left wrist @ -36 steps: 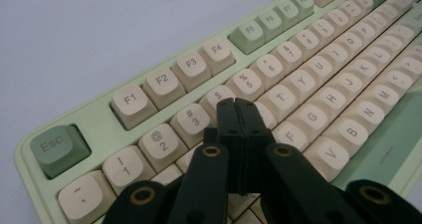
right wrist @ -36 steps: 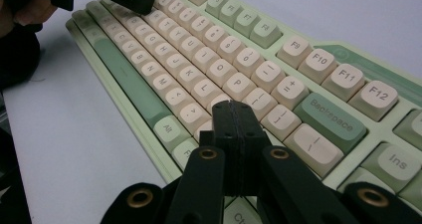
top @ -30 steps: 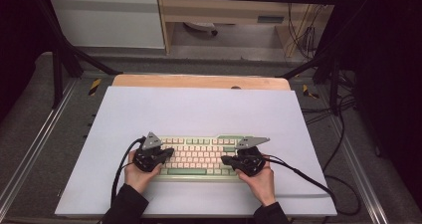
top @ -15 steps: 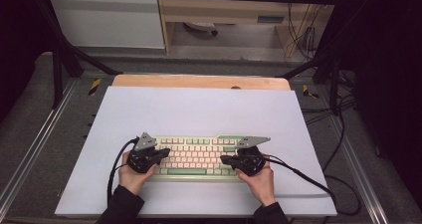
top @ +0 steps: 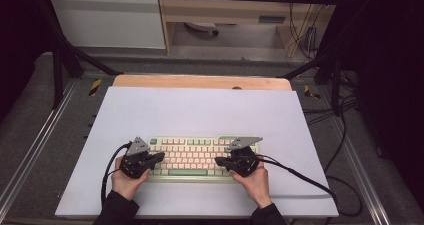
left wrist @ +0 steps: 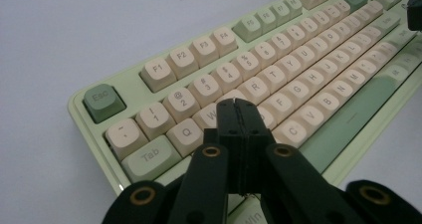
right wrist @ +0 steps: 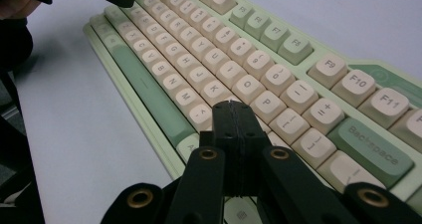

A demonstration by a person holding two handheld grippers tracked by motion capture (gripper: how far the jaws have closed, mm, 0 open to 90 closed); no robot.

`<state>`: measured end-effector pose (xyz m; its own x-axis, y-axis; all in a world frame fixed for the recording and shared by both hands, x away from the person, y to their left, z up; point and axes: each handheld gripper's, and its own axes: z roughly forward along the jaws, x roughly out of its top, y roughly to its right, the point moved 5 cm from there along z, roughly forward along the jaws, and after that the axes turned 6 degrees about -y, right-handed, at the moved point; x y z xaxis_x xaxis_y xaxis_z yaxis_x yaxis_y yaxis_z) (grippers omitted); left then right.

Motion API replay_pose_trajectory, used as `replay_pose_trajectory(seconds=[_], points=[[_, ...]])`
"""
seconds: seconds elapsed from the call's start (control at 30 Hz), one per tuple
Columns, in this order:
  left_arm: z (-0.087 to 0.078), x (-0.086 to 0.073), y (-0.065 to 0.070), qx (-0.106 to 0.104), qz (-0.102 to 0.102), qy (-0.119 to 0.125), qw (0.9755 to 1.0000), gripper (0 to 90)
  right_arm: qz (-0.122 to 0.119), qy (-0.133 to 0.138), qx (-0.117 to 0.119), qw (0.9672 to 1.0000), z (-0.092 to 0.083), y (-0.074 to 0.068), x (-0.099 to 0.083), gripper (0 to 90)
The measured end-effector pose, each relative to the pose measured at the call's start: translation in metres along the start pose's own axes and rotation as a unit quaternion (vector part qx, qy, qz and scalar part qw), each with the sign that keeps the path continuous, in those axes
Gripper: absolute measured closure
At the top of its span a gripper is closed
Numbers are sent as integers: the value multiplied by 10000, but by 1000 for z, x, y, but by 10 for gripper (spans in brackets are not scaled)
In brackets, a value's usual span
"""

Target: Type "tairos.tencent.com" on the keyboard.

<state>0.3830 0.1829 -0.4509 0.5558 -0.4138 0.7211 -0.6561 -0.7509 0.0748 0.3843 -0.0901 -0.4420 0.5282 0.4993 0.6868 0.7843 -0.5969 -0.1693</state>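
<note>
Keyboard (top: 192, 157): green case with cream keys, lying on the white tabletop (top: 200, 110) near the person's edge, between both hands.
Left gripper (left wrist: 238, 104): jaws pressed together, empty, tips over the W and E keys; contact with the keys cannot be told.
Right gripper (right wrist: 234, 106): jaws pressed together, empty, tips above the keys near P.
Hidden: keys beneath both grippers; the keyboard's far end blurs in each gripper view.

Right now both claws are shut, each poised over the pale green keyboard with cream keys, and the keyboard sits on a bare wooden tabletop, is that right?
Not quite. The pale green keyboard with cream keys lies on a white mat that covers the wooden tabletop, as the high view shows. The left claw and right claw are indeed shut over the keys.
</note>
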Motion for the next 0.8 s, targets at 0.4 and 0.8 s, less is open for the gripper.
replay_pose_trajectory(seconds=[0.4,0.8], points=[[-5,-9,-5,8,-60,-29,10000,900,-52,-8,132,9999,13,-12,11,900],[-5,-9,-6,3,-79,-3,10000,900,-88,-27,301,9995,35,-27,22,900]])
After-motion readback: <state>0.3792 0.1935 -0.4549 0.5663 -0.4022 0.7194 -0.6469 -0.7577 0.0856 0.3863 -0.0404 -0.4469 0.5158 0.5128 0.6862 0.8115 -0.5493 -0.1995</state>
